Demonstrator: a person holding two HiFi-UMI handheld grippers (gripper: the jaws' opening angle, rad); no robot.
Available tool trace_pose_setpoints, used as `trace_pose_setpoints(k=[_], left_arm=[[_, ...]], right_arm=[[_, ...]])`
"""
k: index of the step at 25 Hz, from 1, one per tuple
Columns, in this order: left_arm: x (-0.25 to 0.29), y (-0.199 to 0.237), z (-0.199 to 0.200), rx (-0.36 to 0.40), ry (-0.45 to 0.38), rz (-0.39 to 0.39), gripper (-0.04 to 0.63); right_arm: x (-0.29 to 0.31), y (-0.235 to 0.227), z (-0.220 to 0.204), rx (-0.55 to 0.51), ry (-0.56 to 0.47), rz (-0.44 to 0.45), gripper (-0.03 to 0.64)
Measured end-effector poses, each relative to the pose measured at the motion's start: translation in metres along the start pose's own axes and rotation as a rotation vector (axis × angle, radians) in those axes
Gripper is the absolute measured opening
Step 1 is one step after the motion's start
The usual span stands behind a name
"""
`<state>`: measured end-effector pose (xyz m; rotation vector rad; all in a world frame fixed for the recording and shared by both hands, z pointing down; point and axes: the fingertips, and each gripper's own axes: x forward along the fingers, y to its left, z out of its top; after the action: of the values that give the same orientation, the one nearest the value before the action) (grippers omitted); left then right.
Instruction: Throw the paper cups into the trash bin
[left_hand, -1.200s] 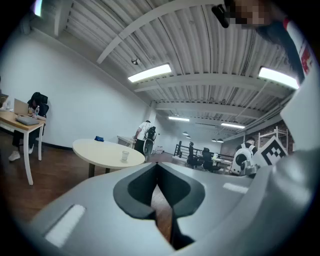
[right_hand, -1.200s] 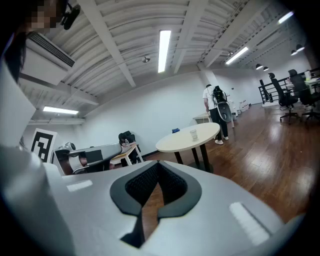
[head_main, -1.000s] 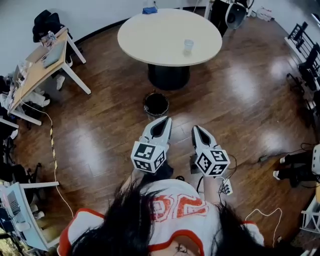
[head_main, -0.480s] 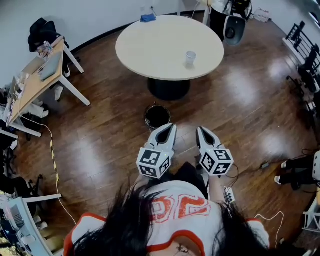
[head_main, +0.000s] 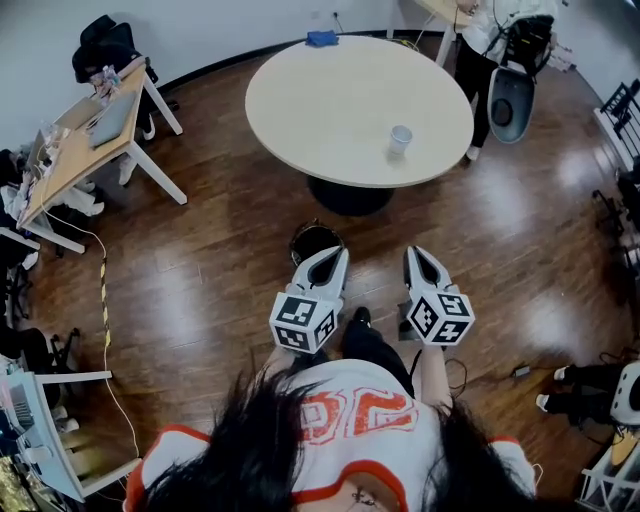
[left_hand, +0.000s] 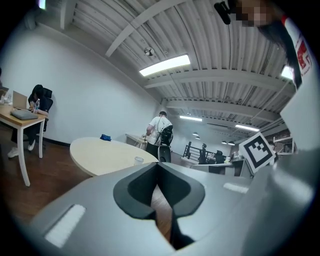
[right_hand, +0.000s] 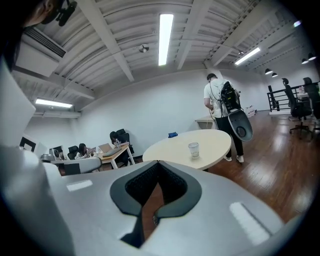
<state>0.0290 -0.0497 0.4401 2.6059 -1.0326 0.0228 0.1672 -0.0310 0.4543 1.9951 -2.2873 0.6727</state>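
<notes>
Left hand-held gripper (head_main: 336, 253), right hand-held gripper (head_main: 414, 251) — shut, parallel, pointing forward.

Glossy wood floor (head_main: 200, 270), matt smooth tabletop (head_main: 330, 100).

Head view steeply downward, gripper views level (round table (head_main: 330, 110) common)

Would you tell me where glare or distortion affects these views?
Head view: bright glare patches on the wood floor right of the round table. Left and right gripper views: fisheye bending, black corners. Right gripper view: paper cup in focus.
</notes>
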Motion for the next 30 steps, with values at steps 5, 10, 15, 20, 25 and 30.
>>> trace_pose_setpoints(k=[5,10,15,20,25,30], left_arm=[[0.045,0.000,0.009,0.002,0.001,0.013,0.000],[0.077,0.005,0.017,0.004,-0.003,0.042,0.000],[0.099,0.021,0.018,-0.031,-0.007,0.110,0.000],[0.105,0.035,0.018,-0.043,-0.005,0.168,0.000],[0.103,0.047,0.018,-0.043,0.004,0.216,0.000],[0.103,0.063,0.021,-0.041,0.008,0.248,0.000]], right_arm=[[0.035,-0.021,0.020,-0.013,0.014,0.044,0.002],[0.064,-0.039,0.031,-0.040,0.031,0.084,0.002],[0.096,-0.059,0.035,-0.054,0.054,0.139,0.002],[0.141,-0.082,0.036,-0.094,0.084,0.150,0.003],[0.199,-0.103,0.032,-0.208,0.150,0.167,0.003],[0.251,-0.119,0.032,-0.268,0.214,0.179,0.029]])
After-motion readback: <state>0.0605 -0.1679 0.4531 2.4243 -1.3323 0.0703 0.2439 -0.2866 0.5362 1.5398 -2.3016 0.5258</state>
